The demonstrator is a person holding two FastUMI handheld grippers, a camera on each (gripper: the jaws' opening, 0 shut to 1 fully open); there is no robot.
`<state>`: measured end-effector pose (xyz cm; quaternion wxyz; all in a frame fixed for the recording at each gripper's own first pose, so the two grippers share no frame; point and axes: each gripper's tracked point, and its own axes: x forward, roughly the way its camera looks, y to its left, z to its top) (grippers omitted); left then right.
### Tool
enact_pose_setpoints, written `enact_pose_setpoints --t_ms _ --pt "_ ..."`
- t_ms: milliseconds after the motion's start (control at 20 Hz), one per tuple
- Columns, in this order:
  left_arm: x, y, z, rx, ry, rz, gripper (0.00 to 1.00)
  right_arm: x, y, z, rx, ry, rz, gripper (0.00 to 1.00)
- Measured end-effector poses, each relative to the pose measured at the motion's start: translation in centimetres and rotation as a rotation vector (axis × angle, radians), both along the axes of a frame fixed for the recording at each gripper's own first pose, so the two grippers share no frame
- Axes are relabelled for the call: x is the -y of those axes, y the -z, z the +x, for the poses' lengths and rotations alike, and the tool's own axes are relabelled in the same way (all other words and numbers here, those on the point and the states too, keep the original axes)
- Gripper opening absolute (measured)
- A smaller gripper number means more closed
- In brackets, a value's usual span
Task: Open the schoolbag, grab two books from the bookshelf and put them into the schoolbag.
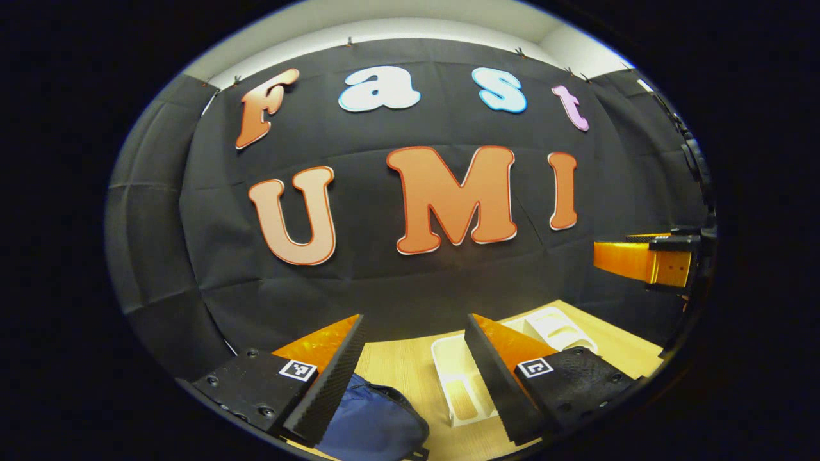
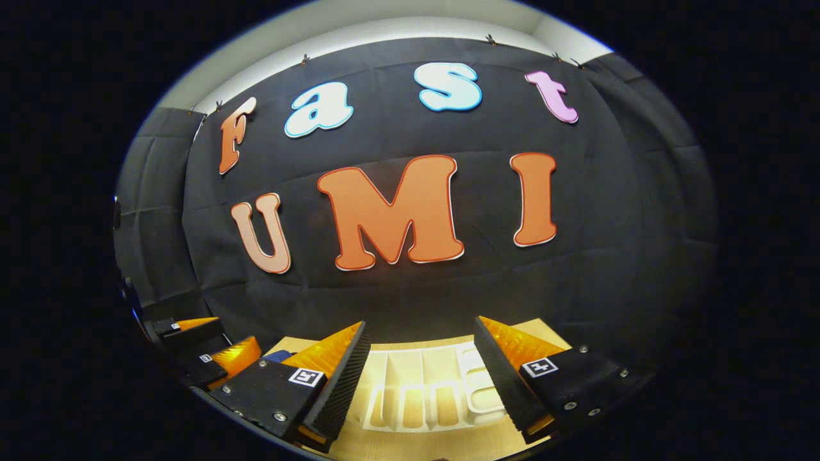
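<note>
In the left gripper view, the left tongs [image 1: 413,378] stand wide apart with nothing between the fingers, raised above the pale wooden counter [image 1: 400,368]. Just below and between the fingers lies the dark blue fabric schoolbag [image 1: 375,422], flat on the counter at the near edge. Beside it, a little farther off, sits the white plastic slotted bookshelf [image 1: 458,384], partly hidden by one finger. At the far right edge of this view the right tongs [image 1: 640,261] hang in the air.

In the right gripper view, the right tongs [image 2: 419,378] are likewise spread wide and empty. Between the fingers the white bookshelf [image 2: 416,390] lies on the counter [image 2: 410,445], its compartments showing as a row. Whether books stand in it I cannot tell. The left tongs [image 2: 214,358] show at the lower left.
</note>
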<state>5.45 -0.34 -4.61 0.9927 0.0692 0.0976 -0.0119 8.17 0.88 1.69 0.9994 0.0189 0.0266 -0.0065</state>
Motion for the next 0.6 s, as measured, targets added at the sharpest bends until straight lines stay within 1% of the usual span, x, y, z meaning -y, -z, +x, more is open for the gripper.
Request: enact_pose_setpoints --t_ms 50,100,150,200,250,300,350,400,500,550,600 --pt "-0.1 -0.7 -0.1 0.033 -0.014 -0.01 1.0 -0.1 -0.1 -0.2 0.013 0.004 -0.006 0.97" --pt "-0.5 -1.0 -0.3 0.048 -0.039 -0.016 1.0 -0.2 -0.3 -0.3 0.022 0.01 -0.01 0.96" --pt "-0.3 -1.1 -0.5 0.057 -0.046 -0.02 0.99 -0.2 -0.2 -0.4 0.028 0.014 -0.011 0.96" --pt "-0.4 -1.2 -0.7 0.065 -0.051 -0.018 0.96 -0.3 -0.4 -0.5 0.043 0.016 -0.007 0.96" --pt "-0.5 -1.6 -0.8 0.084 -0.057 -0.013 1.0 -0.3 -0.6 -0.8 0.052 0.017 -0.005 1.0" --pt "-0.4 -2.1 -1.3 0.107 -0.056 -0.009 1.0 -0.3 -0.9 -1.1 0.072 0.019 -0.012 0.96" --pt "-0.3 -2.6 -1.7 0.135 -0.057 -0.005 0.96 -0.2 -1.4 -1.4 0.096 0.026 -0.028 1.0" --pt "-0.2 -3.2 -2.0 0.161 -0.054 0.0 1.0 -0.4 -1.9 -1.6 0.123 0.026 -0.044 0.96" --pt "0.2 -4.5 -2.4 0.198 -0.036 0.011 1.0 -1.1 -2.4 -1.6 0.151 0.017 -0.064 0.96" --pt "0.7 -5.1 -2.8 0.217 -0.02 0.011 1.0 -1.5 -2.1 -1.4 0.147 0.009 -0.073 1.0" --pt "1.2 -5.4 -2.8 0.221 -0.009 0.014 1.0 -1.7 -1.6 -1.4 0.134 0.005 -0.078 1.0"
